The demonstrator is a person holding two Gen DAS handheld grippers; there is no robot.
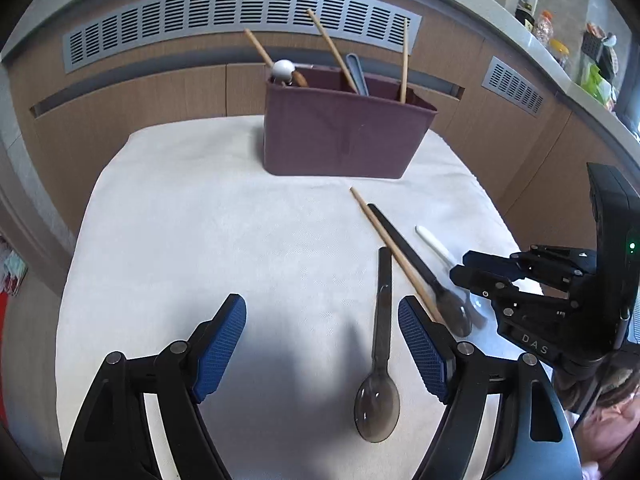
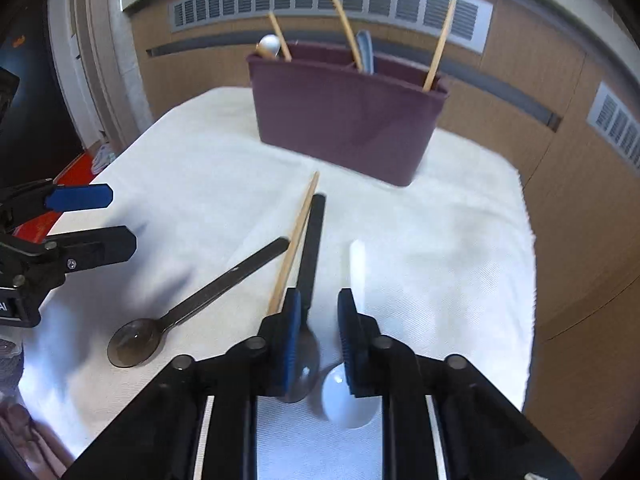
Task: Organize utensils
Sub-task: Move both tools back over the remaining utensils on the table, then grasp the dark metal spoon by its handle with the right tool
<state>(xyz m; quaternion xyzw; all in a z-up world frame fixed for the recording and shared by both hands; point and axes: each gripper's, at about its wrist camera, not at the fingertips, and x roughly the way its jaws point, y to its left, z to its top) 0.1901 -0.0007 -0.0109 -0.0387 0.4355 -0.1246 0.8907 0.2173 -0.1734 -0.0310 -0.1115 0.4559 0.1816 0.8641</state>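
A maroon utensil holder (image 1: 344,136) (image 2: 344,120) stands at the far side of the white cloth, with chopsticks and spoons upright in it. On the cloth lie a smoky clear spoon (image 1: 380,360) (image 2: 200,296), a black spoon (image 1: 408,248) (image 2: 314,248), one wooden chopstick (image 1: 396,256) (image 2: 294,240) and a white spoon (image 1: 434,246) (image 2: 357,268). My left gripper (image 1: 320,344) (image 2: 120,220) is open wide, with the smoky spoon lying untouched beside its right finger. My right gripper (image 2: 319,294) (image 1: 456,272) has its jaws narrowly apart over the black spoon's neck. Cloth still shows between the pads.
The cloth-covered table (image 1: 200,220) ends close behind the holder, before a wooden cabinet wall with grey vents (image 1: 240,12). A counter with bottles (image 1: 548,32) runs along the upper right. Part of a person (image 1: 612,408) shows at the lower right corner.
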